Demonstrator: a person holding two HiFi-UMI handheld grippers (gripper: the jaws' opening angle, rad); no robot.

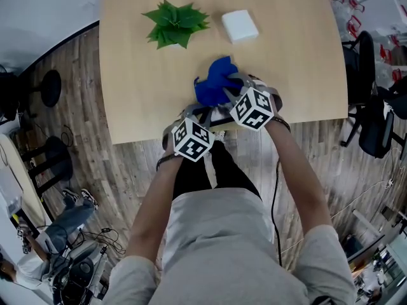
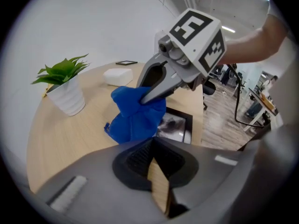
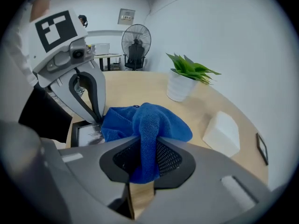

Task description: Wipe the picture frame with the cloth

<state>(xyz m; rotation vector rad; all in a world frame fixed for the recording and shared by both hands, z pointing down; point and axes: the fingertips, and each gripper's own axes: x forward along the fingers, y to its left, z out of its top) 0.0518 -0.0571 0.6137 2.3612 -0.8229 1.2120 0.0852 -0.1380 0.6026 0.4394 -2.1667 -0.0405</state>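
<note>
The person wears a grey short-sleeved shirt (image 1: 222, 246), black trousers (image 1: 213, 170) and a dark band (image 1: 166, 161) on each wrist. The left gripper (image 1: 212, 115) and right gripper (image 1: 226, 94) are grey. Each carries a white cube (image 1: 192, 138) with black squares. Their fingers (image 3: 88, 94) have black mesh pads (image 3: 169, 158). A thin black cable (image 1: 275, 196) hangs from the right one.

wood-plank floor (image 1: 127, 170), pale wooden table (image 1: 146, 94), black office chairs (image 1: 375, 126) at right, standing fan (image 3: 136, 43) by white wall (image 3: 224, 36).
</note>
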